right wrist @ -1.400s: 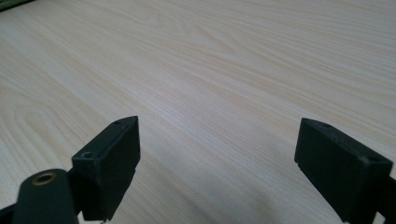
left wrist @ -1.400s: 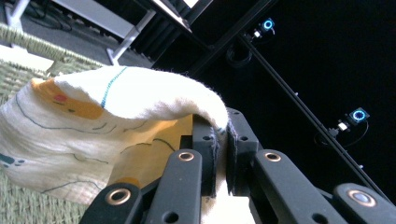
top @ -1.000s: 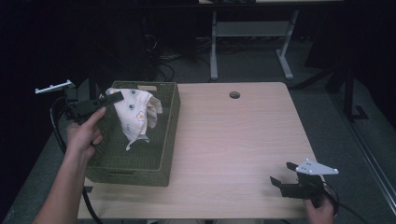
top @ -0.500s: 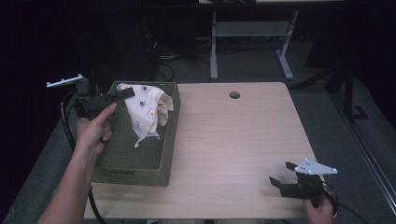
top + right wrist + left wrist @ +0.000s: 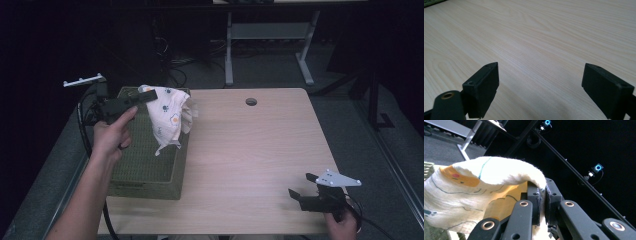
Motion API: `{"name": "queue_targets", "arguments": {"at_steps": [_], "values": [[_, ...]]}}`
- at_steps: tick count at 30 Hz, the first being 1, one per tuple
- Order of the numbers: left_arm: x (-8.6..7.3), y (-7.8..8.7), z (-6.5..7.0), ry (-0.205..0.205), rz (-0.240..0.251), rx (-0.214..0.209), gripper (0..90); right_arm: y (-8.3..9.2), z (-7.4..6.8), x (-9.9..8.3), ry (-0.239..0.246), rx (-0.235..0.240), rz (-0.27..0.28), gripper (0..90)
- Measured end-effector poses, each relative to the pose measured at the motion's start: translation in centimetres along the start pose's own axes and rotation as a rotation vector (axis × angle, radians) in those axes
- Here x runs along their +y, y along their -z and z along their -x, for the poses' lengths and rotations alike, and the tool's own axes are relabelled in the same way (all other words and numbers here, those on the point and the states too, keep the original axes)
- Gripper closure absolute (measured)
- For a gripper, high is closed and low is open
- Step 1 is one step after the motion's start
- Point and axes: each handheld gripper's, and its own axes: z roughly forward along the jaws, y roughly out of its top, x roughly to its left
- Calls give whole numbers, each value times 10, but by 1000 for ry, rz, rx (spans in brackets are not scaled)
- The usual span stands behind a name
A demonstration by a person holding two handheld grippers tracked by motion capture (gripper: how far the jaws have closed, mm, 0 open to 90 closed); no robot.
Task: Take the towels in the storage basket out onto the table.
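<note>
A white cloth (image 5: pixel 170 118) printed with small orange and dark figures hangs above the far end of a green woven basket (image 5: pixel 142 165). My left gripper (image 5: pixel 148 96) is shut on the cloth's top edge and holds it up, level, over the basket's back rim. In the left gripper view the cloth (image 5: pixel 474 187) drapes over the two closed jaws, pinched between the pads (image 5: pixel 534 202). At the table's near right corner my right gripper (image 5: pixel 299 190) rests low, jaws wide apart, with bare wood between its fingertips (image 5: pixel 486 85).
The light wooden table (image 5: pixel 250 150) has a round cable hole (image 5: pixel 251 101) near its far edge. The basket stands along the table's left side. A metal table frame (image 5: pixel 270 35) stands on the grey floor behind. Dark surroundings lie to the left and right.
The left hand has lifted the cloth and carried it toward the far end of the basket, so it hangs more freely. The right gripper has stayed in place.
</note>
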Motion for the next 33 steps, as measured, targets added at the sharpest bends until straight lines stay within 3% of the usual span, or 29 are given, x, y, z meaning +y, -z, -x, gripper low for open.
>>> {"name": "queue_targets", "arguments": {"at_steps": [13,31,33], "values": [[-8,-37,6,-6,-56,-31,848,0,0,0,7,2,3,140],[-35,-100,3,2,-136,-81,848,2,2,0,-2,8,12,140],[-39,-108,2,18,-134,-90,848,2,2,0,0,9,15,140]]}}
